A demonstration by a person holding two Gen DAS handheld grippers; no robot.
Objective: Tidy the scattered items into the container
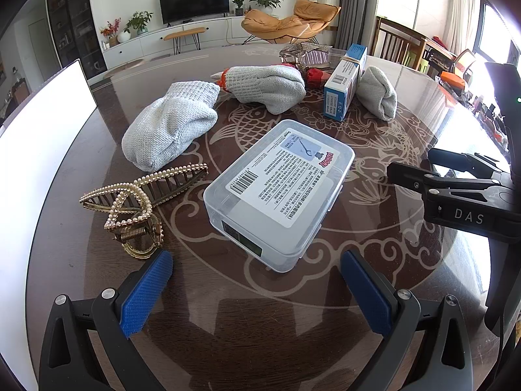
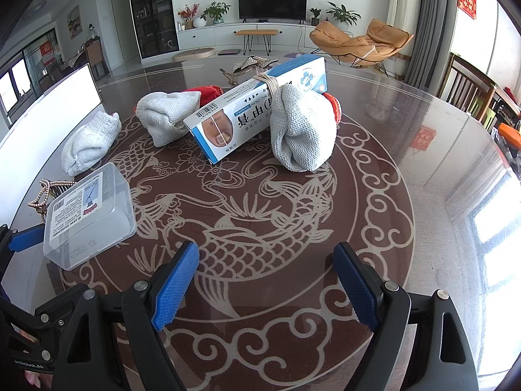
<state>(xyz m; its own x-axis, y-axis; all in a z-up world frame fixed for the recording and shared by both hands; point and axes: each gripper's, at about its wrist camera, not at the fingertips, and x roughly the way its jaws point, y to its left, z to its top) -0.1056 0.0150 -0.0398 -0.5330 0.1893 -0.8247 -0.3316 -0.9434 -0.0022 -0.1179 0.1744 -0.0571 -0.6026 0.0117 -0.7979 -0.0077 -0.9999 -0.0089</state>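
Note:
A lidded clear plastic box (image 1: 280,189) with a printed label lies just ahead of my open left gripper (image 1: 257,277), nothing between the blue pads. A gold pearl hair claw (image 1: 136,202) lies left of the box. Three rolled grey gloves (image 1: 172,123) (image 1: 270,88) (image 1: 377,93) and a blue-and-white cream carton (image 1: 342,88) sit farther back. My right gripper (image 2: 263,280) is open over bare table, short of the carton (image 2: 260,104) and the nearest glove (image 2: 302,130). The white container wall (image 1: 42,137) stands at the left.
The round glass-topped table (image 2: 407,163) carries a fish pattern. At the back lie a clear hair claw (image 1: 302,53) and a red item (image 1: 314,76). The right gripper's fingers (image 1: 400,172) reach in from the right of the left wrist view. Wooden chairs (image 2: 469,91) stand beyond the far right edge.

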